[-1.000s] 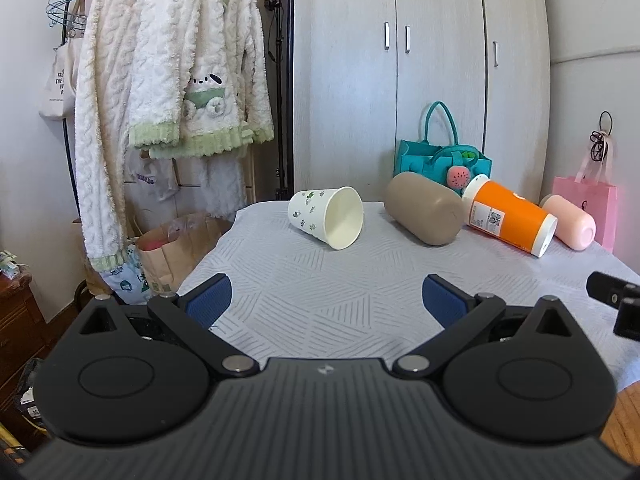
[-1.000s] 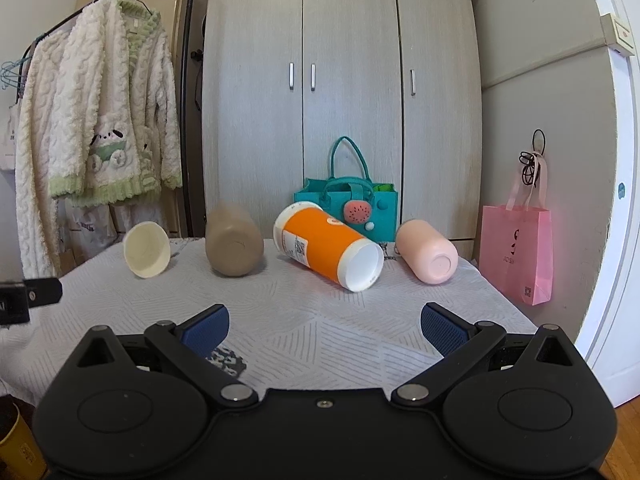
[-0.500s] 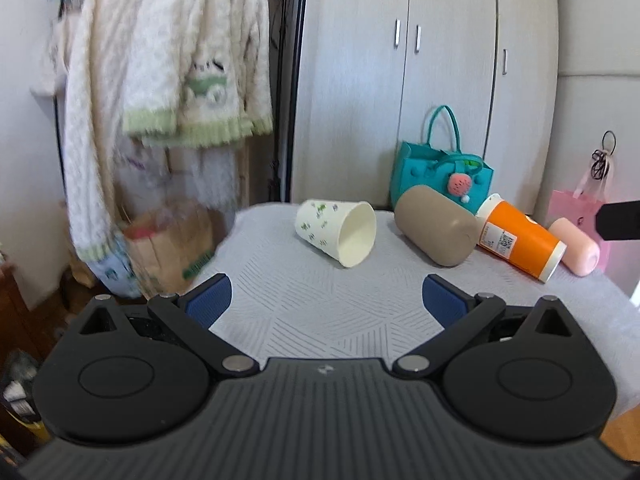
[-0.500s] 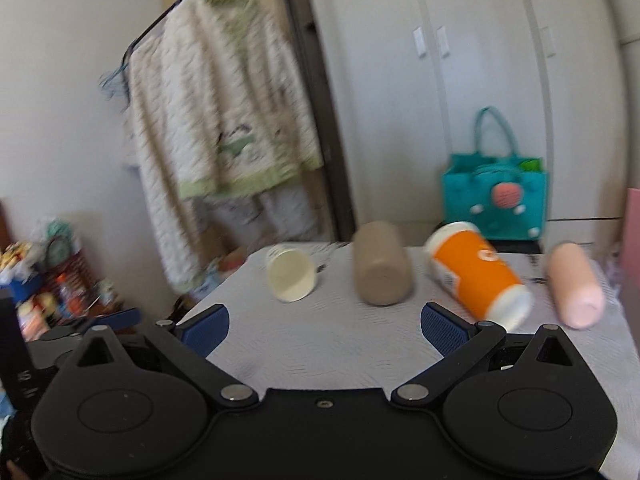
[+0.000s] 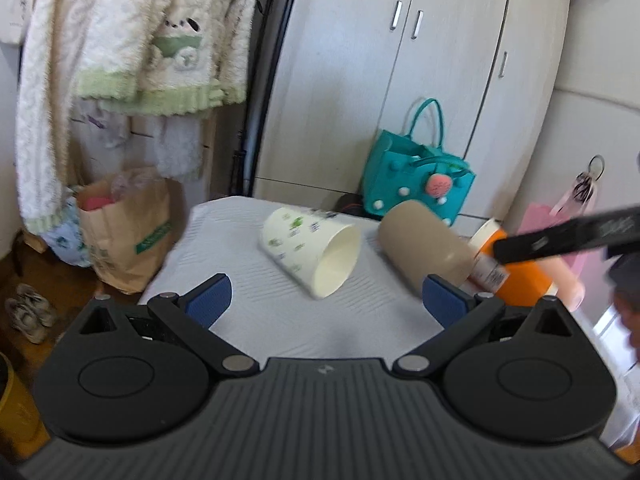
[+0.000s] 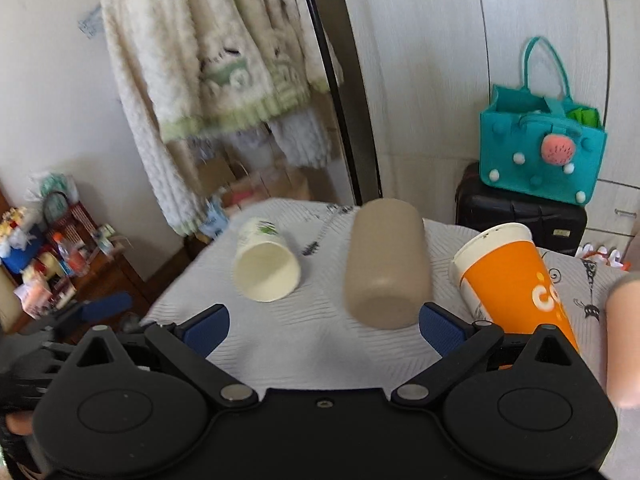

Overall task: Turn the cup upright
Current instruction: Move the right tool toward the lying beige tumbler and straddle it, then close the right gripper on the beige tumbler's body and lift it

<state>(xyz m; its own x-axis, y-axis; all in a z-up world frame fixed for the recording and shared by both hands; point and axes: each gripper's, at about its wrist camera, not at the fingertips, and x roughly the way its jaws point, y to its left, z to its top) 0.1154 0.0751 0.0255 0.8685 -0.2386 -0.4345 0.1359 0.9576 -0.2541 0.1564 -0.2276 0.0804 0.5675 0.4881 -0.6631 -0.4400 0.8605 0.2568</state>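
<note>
Several cups lie on their sides on the white-clothed table [image 5: 360, 312]. A white paper cup with green prints [image 5: 310, 250] [image 6: 266, 266] lies at the left, mouth toward me. A tan cup [image 5: 424, 250] [image 6: 386, 264] lies beside it, then an orange cup [image 6: 516, 284] [image 5: 516, 280] and a pink cup [image 5: 568, 280]. My left gripper [image 5: 326, 302] is open and empty, just short of the white cup. My right gripper [image 6: 324, 326] is open and empty, in front of the tan cup. A finger of the right gripper [image 5: 568, 238] crosses the left wrist view.
A teal bag [image 6: 544, 148] sits on a black case behind the table. A wardrobe [image 5: 400, 80] stands at the back. A clothes rack with fleece robes [image 5: 132, 40] and a paper bag [image 5: 124, 236] stand to the left. A cluttered shelf [image 6: 48, 256] is at far left.
Both grippers have moved forward and higher toward the cups, which now look larger and are seen from above. The right gripper has swung left. Both stay open.
</note>
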